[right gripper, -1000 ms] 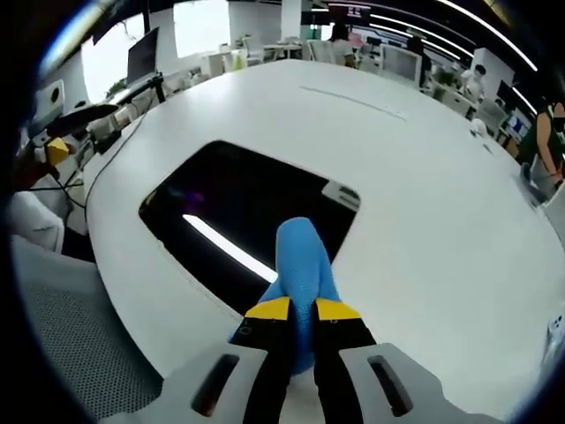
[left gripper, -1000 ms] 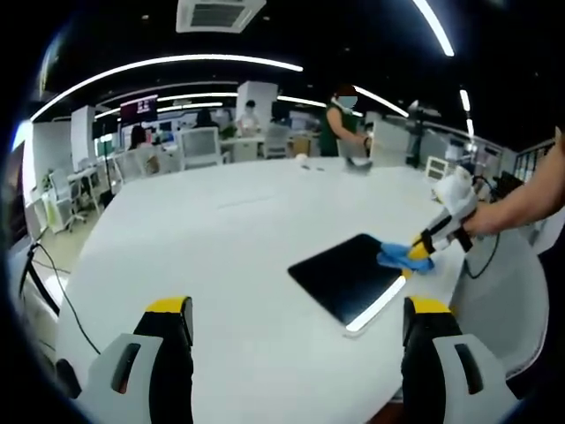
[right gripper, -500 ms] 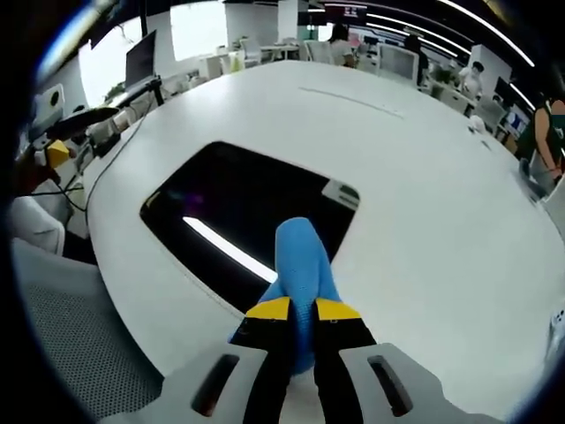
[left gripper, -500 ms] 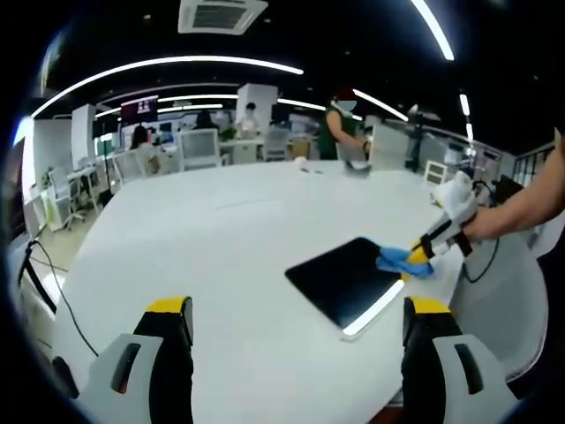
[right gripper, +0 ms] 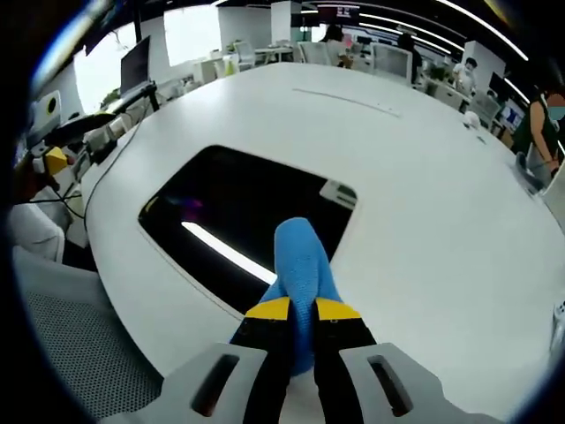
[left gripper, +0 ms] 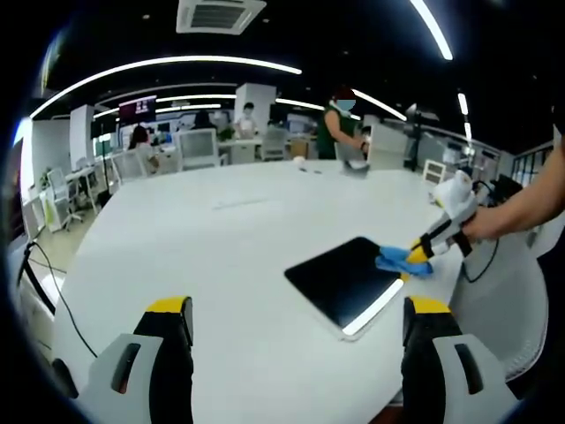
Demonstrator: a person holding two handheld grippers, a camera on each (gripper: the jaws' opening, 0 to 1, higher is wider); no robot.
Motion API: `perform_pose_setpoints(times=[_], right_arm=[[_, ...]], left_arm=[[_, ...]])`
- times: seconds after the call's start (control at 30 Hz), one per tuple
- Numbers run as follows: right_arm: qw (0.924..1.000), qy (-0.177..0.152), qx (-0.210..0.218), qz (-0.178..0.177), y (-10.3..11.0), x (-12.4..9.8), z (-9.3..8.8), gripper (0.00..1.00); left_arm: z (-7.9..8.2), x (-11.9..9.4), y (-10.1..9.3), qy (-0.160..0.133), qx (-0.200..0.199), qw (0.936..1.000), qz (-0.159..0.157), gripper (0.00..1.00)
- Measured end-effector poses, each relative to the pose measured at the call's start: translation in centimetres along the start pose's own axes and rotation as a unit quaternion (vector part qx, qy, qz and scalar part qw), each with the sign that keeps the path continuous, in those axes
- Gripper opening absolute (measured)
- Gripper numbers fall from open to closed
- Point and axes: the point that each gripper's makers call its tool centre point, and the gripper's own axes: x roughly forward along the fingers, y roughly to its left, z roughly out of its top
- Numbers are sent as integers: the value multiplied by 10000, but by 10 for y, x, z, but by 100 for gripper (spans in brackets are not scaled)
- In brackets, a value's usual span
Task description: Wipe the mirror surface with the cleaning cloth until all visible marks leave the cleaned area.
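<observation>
Right gripper view: the right gripper (right gripper: 303, 308) stays clenched on the blue cloth (right gripper: 302, 261), which lies on the near edge of the mirror (right gripper: 238, 218), much as a second ago. The mirror lies flat on the white table (right gripper: 424, 203). The left gripper (left gripper: 300, 306) hangs released, jaws wide apart. No writing is readable.

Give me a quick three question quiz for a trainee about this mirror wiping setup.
1. True or false: the right claw is shut on the blue cloth.
2. Where does the cloth touch the mirror? A: its middle. B: near one edge. C: nowhere.
3. Fill in: the left claw hovers ____, holding nothing.

Key: 1 true. 2 B. 3 open.
</observation>
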Motion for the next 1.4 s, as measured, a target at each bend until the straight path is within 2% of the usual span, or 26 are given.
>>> perform_pose_setpoints(times=[1.07,1.4], right_arm=[[9999,-56,30,-129,3,0,0,3],[10000,-63,-40,-55,13,0,2,3]], left_arm=[[1,1,1,-5,18,10000,-13,99],[-1,0,2,5,20,10000,-19,99]])
